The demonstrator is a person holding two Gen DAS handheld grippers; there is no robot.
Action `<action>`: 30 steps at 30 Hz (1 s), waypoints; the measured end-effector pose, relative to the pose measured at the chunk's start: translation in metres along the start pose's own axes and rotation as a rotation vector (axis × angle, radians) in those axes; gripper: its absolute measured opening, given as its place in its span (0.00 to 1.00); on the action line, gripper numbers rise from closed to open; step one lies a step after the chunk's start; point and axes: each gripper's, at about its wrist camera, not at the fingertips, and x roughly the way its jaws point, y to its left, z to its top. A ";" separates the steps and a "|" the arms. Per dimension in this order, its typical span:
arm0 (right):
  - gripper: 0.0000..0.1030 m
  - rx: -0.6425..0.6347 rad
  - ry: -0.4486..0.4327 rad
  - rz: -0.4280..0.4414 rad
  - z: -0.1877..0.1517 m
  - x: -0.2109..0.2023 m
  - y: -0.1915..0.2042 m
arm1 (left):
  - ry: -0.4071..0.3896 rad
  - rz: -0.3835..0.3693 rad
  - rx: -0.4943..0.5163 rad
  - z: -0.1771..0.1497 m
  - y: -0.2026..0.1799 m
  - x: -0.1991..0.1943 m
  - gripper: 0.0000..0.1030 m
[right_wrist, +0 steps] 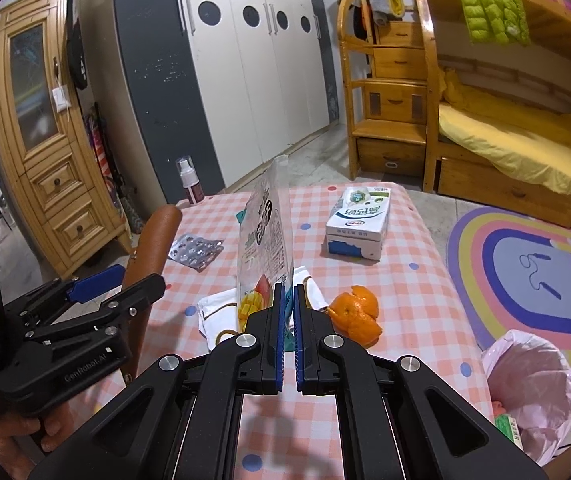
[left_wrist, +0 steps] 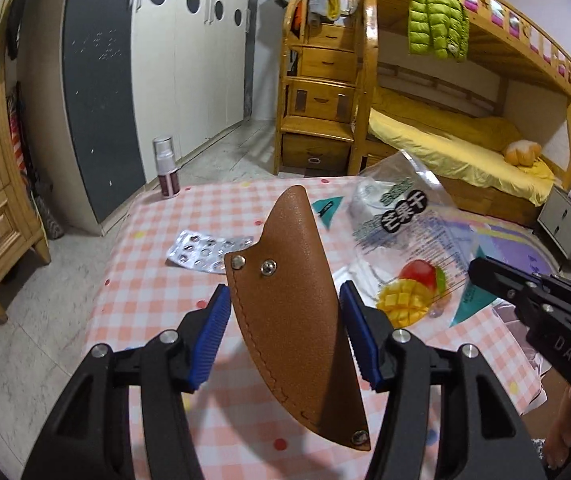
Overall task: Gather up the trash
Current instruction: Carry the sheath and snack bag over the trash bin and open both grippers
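Note:
A brown leather sheath (left_wrist: 293, 320) hangs upright above the checked table (left_wrist: 145, 280), with my left gripper (left_wrist: 284, 300) shut on its two sides; the right wrist view shows the sheath (right_wrist: 157, 236) in that gripper (right_wrist: 137, 276) at the left. My right gripper (right_wrist: 287, 292) is shut on the lower edge of a clear dried-mango bag (right_wrist: 265, 232), which stands tall between the pads. The left wrist view has the same bag (left_wrist: 401, 224) at the right, with the right gripper (left_wrist: 479, 270) beside it. A silver blister pack (left_wrist: 209, 250) lies flat on the cloth.
On the table lie a milk carton (right_wrist: 355, 220), orange peel (right_wrist: 355, 314) and a white wrapper (right_wrist: 215, 312). A spray bottle (right_wrist: 189, 182) stands at the far left corner. A bin with a pink liner (right_wrist: 529, 392) sits on the floor at the right.

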 end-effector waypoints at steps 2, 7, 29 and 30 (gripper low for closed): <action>0.04 0.009 -0.001 0.000 0.001 -0.002 -0.004 | 0.002 -0.008 0.015 0.002 -0.010 0.003 0.53; 0.04 0.049 -0.026 -0.026 0.007 -0.015 -0.020 | 0.009 -0.036 0.052 0.002 -0.030 0.008 0.53; 0.04 0.347 -0.007 -0.452 -0.085 -0.122 -0.203 | 0.083 -0.408 0.303 -0.018 -0.214 0.035 0.54; 0.04 0.369 0.010 -0.476 -0.093 -0.122 -0.215 | 0.093 -0.431 0.326 -0.019 -0.232 0.039 0.54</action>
